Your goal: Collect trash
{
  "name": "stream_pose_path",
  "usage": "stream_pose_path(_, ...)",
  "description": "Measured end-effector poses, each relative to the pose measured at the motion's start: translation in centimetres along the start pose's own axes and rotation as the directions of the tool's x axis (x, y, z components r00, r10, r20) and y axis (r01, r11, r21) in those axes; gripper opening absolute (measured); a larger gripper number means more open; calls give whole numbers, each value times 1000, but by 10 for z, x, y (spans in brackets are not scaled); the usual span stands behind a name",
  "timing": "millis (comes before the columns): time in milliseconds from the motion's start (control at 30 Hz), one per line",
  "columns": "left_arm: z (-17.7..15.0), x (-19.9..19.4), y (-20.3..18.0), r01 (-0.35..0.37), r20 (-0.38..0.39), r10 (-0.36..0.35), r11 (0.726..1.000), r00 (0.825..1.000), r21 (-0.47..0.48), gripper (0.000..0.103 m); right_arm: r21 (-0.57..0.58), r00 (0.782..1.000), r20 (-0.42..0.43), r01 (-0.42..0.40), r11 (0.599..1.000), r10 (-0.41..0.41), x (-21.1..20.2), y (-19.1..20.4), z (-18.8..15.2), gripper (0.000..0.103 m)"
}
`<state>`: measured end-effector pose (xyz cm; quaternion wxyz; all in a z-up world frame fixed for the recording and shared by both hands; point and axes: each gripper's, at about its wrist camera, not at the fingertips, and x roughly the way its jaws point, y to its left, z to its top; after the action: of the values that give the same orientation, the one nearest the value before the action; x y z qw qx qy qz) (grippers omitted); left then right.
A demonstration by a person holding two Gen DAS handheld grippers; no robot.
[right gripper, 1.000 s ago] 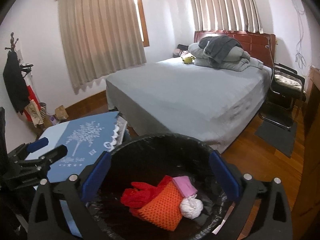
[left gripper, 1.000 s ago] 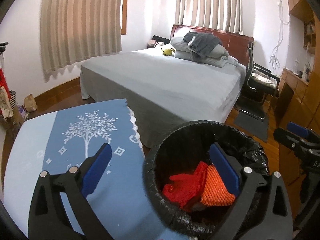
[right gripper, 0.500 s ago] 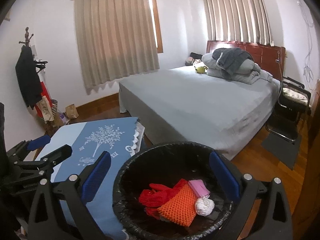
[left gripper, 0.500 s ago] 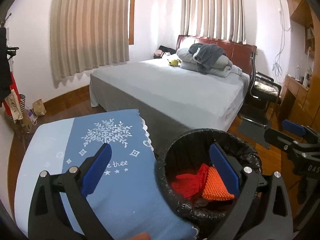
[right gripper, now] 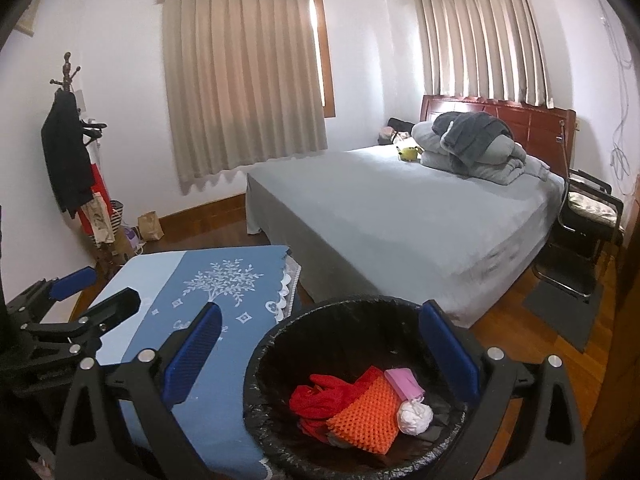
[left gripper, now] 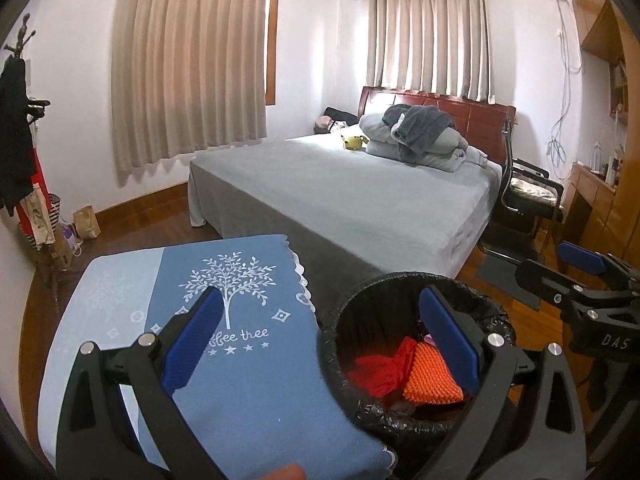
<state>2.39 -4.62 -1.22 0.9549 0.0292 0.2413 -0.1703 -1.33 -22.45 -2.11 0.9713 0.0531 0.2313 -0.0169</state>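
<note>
Both cameras have risen and drawn back over the last second, so more of the room and the whole counter top now show, while the bin sits lower and smaller in each view.

Largest is the bed (left gripper: 360, 196) with grey folded bedding at its head, well behind everything. Nearer is the counter (left gripper: 120, 308) under a blue cloth (left gripper: 256, 380) printed with a white tree and the words "…ffee tree", the first letters hidden by a finger. Just beside its right edge stands the black-lined trash bin (right gripper: 280, 344).

The left gripper (left gripper: 318, 344) has its jaws spread wide and empty, straddling the counter's edge and the bin's rim. The right gripper (right gripper: 320, 352) is likewise spread and empty, hanging over the bin; seen from the left view its body reads "DAS".

Collected trash lies at the bin's bottom: a red crumpled piece (right gripper: 320, 400), an orange foam net (right gripper: 364, 420), a white wad (right gripper: 414, 416) and a pink scrap (right gripper: 404, 380). At the counter's near edge a small orange object (left gripper: 286, 472) peeks in, below and behind the left jaws, so I judge the left hand nearer.
</note>
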Motion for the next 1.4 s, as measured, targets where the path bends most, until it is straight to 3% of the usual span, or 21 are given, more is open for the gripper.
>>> stream_pose_path(1400,0,-6,5,-10,7,10,1000,1000,-7,96,-6,1000,1,-3,1000,3,-1,4,1,97)
